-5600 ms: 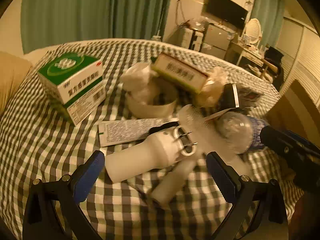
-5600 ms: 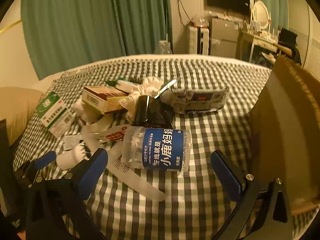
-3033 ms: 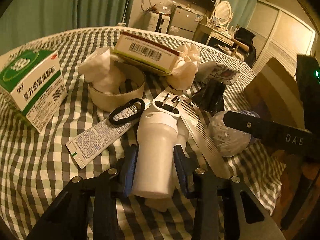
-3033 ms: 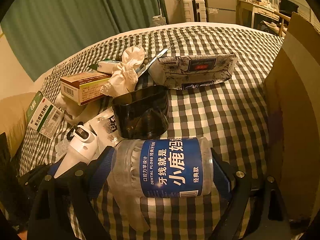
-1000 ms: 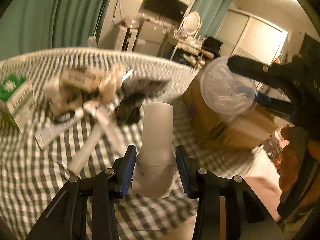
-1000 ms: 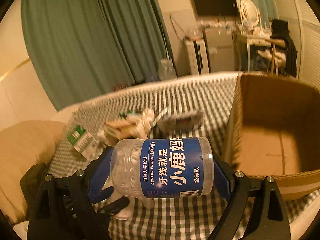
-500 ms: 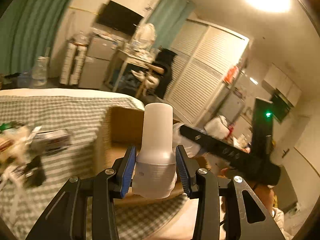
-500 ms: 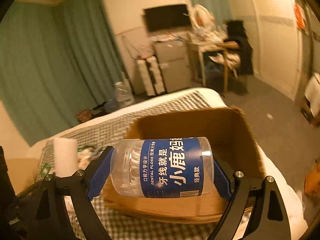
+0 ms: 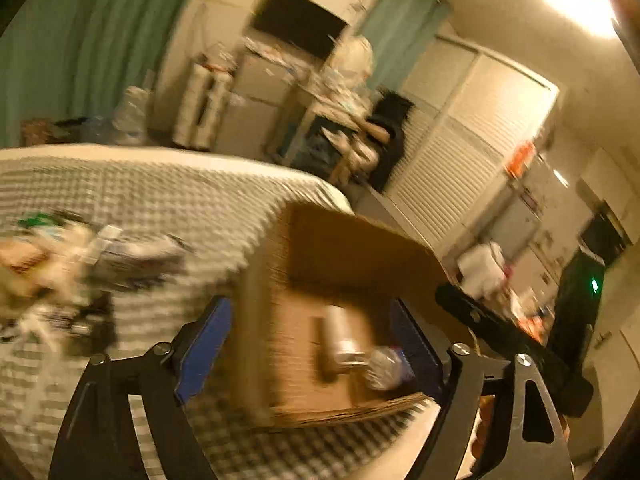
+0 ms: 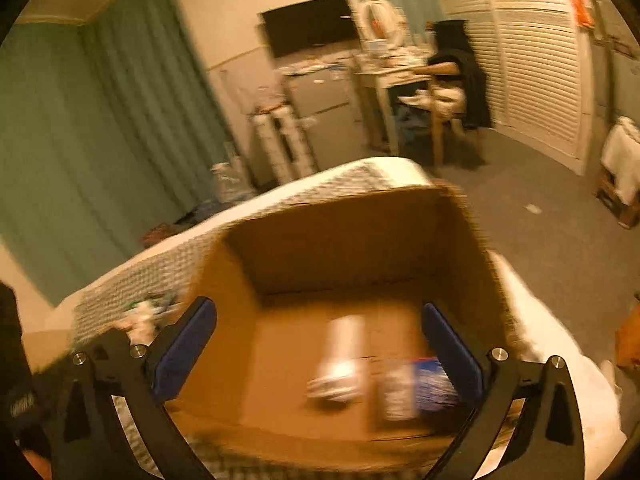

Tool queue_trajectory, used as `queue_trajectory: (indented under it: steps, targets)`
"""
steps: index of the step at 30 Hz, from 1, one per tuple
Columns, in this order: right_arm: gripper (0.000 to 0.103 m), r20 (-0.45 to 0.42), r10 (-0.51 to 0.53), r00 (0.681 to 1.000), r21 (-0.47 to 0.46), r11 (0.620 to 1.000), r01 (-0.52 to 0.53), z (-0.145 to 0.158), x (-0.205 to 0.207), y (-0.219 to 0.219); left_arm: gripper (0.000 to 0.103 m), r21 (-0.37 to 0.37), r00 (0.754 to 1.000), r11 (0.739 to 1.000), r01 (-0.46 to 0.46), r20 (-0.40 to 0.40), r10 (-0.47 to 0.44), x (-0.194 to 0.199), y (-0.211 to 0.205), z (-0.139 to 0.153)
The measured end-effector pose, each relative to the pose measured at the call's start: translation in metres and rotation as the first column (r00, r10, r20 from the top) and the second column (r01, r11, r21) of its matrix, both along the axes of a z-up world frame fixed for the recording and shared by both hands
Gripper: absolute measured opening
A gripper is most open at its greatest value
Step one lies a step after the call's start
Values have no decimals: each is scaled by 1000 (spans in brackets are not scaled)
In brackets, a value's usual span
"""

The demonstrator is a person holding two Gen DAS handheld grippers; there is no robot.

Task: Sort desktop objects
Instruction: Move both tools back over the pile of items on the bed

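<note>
An open cardboard box [image 9: 352,248] [image 10: 344,240] stands on the checked bed. Inside it lie the white cylindrical device [image 9: 340,340] [image 10: 340,356] and the clear floss jar with a blue label [image 9: 384,364] [image 10: 416,388], both blurred. My left gripper [image 9: 308,340] hangs above the box's near side, jaws opening, nothing between its blue pads. My right gripper [image 10: 316,344] is over the box too, jaws opening wide and empty. The right gripper's black arm [image 9: 504,340] shows at the right of the left wrist view.
A blurred heap of boxes, tissues and a dark cup [image 9: 72,272] lies on the checked cover [image 9: 168,196] left of the box. Beyond the bed are green curtains [image 10: 100,140], a desk with a chair [image 10: 440,88] and louvred doors [image 10: 532,60].
Both grippers have let go over the box: the white device and the floss jar, held half a second ago, now lie on the box floor. Both pairs of jaws stand wider.
</note>
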State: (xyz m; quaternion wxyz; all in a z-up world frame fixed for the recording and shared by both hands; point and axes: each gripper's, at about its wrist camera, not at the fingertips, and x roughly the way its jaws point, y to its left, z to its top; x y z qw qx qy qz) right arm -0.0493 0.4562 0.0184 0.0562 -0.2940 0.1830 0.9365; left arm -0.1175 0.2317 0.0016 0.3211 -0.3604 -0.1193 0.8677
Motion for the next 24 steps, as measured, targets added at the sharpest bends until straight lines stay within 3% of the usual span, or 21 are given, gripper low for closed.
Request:
queue_trajectory:
  steps: [2,5,8,9,10,11,12,13,16,18,21,23,24]
  targets:
    - [103,15,125,992,27,992,-126,3,-10,-39,92,-16,995,995,-96,-30,95,3,-42,5]
    - [102,134,274,952,102,952,-289,-13,-35,-108,94,-65,969,968,-243,-70,238,13,-111,6]
    - [98,281,242,929,189,935,-301,-46,-58,-153,94,-131,930,921,-366,-81,358,27,-171,-4]
    - [84,323,222,920,208,932,-298,-58,-62,-160,94,-152,919,907,-393,-82,385,33,-188,-9]
    - [55,363,212,907,210,930,-302,-69,-65,-164,94,-171,904,888,-427,-79,419,36,-208,-17]
    - [44,405,194,894,217,929,-299,-79,-66,-168,94,-185,890,871,-455,-78,449,39,-225,-26]
    - [21,424,156,892,264,921,-286,-82,-65,-164,94,-194,876,855,-481,-77,476,44,-241,-38]
    - [15,439,135,888,312,904,-292,-82,-62,-163,95,-206,861,837,-507,-71,504,46,-256,-48]
    - [13,444,194,875,221,923,-316,-72,-39,-151,95,-238,838,811,-535,-23,546,50,-284,-83]
    - [12,443,221,869,187,925,-330,-64,-24,-147,95,-238,837,814,-530,8,547,49,-291,-103]
    - [12,394,212,894,227,920,-319,-50,-8,-157,95,-224,849,841,-493,85,521,39,-290,-124]
    - [23,299,177,938,308,912,-270,-32,2,-169,95,-189,864,858,-478,75,498,34,-288,-125]
    - [38,230,173,958,343,906,-246,-21,8,-175,95,-188,865,858,-478,66,497,31,-287,-125]
